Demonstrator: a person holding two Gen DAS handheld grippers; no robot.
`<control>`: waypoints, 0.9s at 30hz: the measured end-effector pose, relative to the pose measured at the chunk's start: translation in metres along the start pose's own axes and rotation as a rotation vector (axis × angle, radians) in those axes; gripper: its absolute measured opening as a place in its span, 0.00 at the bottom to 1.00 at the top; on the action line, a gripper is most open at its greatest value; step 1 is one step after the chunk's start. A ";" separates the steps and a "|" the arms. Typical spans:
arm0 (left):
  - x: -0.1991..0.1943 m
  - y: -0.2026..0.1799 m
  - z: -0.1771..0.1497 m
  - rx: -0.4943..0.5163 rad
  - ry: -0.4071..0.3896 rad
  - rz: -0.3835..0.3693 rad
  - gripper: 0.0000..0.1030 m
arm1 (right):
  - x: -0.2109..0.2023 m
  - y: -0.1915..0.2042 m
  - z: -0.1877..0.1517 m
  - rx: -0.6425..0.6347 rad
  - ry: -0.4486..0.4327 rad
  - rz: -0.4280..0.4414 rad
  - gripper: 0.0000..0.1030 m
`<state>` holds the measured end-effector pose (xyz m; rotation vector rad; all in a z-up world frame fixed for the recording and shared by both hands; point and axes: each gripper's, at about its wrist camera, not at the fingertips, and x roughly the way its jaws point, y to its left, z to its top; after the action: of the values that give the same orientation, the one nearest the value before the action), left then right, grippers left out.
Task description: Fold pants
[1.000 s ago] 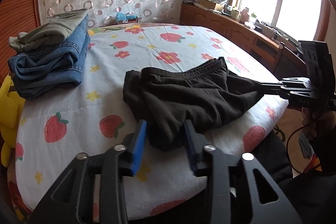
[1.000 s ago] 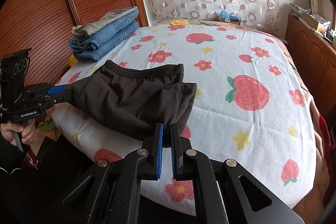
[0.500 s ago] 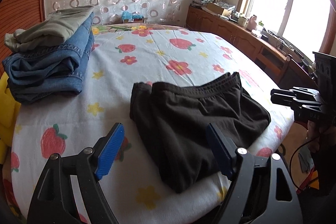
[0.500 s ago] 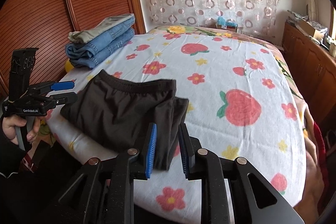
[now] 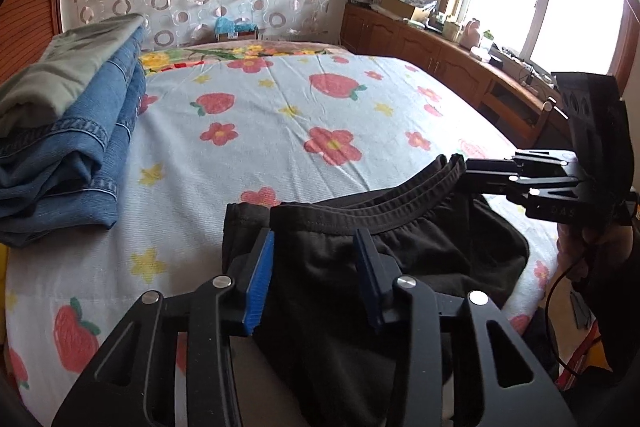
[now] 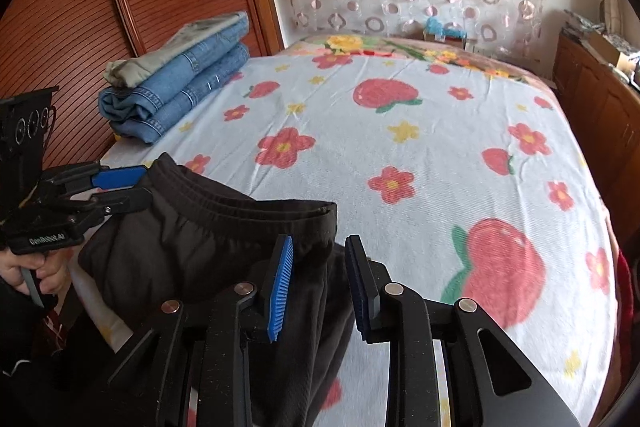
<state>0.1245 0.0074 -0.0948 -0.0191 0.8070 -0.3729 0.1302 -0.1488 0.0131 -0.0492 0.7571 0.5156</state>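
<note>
After releasing, both grippers' jaws now straddle the black pants [image 5: 360, 267] waistband.

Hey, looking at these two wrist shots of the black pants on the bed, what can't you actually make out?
- Lower part of the black pants: left wrist view, behind the left claw.
- Near fold of the pants: right wrist view, behind the right claw.
- Items on the sideboard by the window: too small.
</note>
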 end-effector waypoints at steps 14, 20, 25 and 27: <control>-0.010 0.002 0.001 -0.004 -0.065 0.015 0.19 | 0.000 0.001 0.013 0.002 -0.080 0.009 0.06; -0.008 0.001 0.005 -0.002 -0.048 0.040 0.19 | 0.010 0.003 0.009 0.005 -0.064 -0.019 0.06; -0.005 0.002 0.004 -0.013 -0.033 0.065 0.42 | 0.017 0.005 0.011 -0.009 -0.044 -0.043 0.06; -0.007 0.003 0.003 -0.020 -0.046 0.064 0.52 | 0.018 0.004 0.012 -0.008 -0.041 -0.043 0.06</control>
<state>0.1229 0.0126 -0.0882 -0.0208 0.7643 -0.3031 0.1475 -0.1349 0.0103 -0.0621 0.7122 0.4769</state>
